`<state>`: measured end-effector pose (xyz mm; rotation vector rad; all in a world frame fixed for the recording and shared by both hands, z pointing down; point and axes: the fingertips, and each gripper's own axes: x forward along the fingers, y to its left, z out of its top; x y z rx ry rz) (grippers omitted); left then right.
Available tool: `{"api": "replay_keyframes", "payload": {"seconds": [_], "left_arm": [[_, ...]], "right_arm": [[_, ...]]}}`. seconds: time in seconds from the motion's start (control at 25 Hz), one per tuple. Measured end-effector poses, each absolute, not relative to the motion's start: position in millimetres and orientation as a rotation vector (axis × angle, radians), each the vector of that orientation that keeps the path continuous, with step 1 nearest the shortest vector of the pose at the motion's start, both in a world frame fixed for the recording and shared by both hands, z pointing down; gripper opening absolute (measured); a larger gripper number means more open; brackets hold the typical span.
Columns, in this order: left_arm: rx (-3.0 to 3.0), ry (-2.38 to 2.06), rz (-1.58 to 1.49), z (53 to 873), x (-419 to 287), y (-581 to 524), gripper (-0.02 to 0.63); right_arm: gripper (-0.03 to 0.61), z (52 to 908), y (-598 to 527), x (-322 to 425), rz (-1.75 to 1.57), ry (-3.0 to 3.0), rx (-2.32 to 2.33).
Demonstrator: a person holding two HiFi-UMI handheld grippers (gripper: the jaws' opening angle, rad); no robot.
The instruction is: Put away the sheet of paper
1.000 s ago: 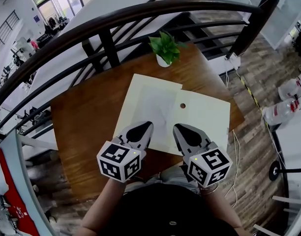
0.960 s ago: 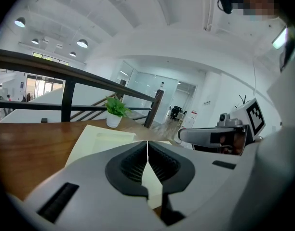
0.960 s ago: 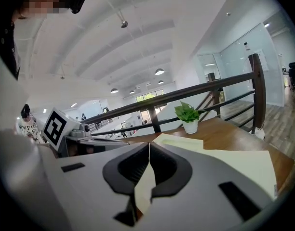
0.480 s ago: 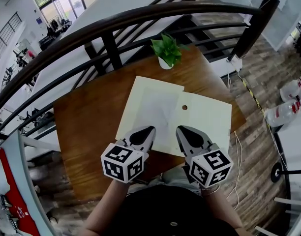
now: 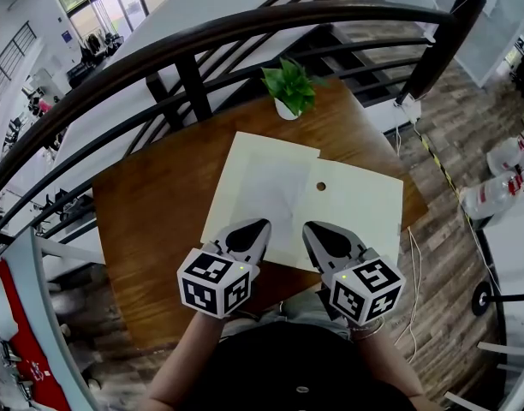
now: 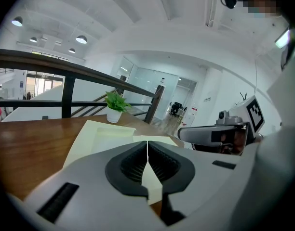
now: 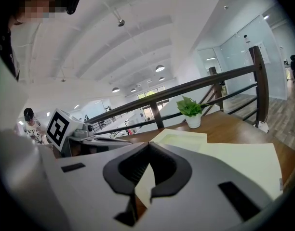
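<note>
Left gripper (image 5: pixel 255 228): jaws together, over the paper's (image 5: pixel 270 182) near edge.
Right gripper (image 5: pixel 311 229): same, we see it pinched together too.
Plant (image 5: pixel 288 86): table's (image 5: pixel 146 221) far edge.

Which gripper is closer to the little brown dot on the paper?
Right. The right gripper sits just short of the brown dot, over the near edge of the paper; the left gripper is farther, to the dot's left.

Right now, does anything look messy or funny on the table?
A little. The paper lies askew on the table, and its near right corner seems to hang past the edge. A small dark spot sits mid-sheet; hole or dot, I cannot tell. The plant stands upright.
</note>
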<state>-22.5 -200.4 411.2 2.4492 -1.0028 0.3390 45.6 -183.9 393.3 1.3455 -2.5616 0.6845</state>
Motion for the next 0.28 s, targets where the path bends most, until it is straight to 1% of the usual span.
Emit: {"api": "replay_keyframes", "payload": {"seconds": [0.28], "left_arm": [[2.438,-0.969,0.363,414.7,-17.7,-196.1,0.021]], "right_arm": [[0.026,396.8,-180.5,39.7,0.678,-2.561,1.291]]}}
